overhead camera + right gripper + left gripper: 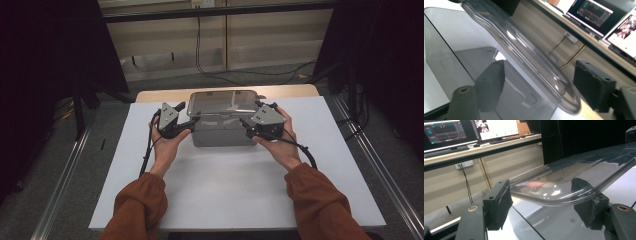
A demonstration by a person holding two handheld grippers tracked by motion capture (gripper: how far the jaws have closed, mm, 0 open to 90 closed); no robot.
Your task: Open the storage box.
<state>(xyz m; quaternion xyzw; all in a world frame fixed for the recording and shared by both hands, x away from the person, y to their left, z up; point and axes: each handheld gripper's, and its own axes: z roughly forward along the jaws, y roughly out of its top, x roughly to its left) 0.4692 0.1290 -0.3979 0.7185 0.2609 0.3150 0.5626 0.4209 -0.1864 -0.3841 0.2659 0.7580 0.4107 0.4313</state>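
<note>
A: What lies nearest the person?

B: Two rust-coloured sleeves come in from six o'clock over a white table (235, 200). Just beyond them each hand holds a black two-jaw tool. The left gripper (191, 121) sits at about nine o'clock of a clear plastic box (222, 134); the right gripper (243, 121) sits at about three o'clock of it.

A: Where is the box?

B: Toward the far middle of the table, at twelve o'clock from the hands, resting on the surface. Its see-through lid (223, 101) lies on top.

A: Are the tongs gripping it?

B: The left gripper view shows the lid's rounded rim (564, 197) running between the two jaws, with the right pad (584, 202) up against it; the other pad stands just beside the rim, and whether it presses I cannot tell. In the right gripper view the jaws stand released, both pads clear of the lid's edge (541, 75) that passes between them.

A: How would the lid handle?

B: I judge it light, thin and glossy, so slippery, and likely to flex if lifted from one end alone. The raised rim at each short end looks the surest hold, both sides taken together and kept level.

A: And beyond the table?

B: A grey floor, a cable (200, 55), and a pale wall at twelve o'clock.
</note>
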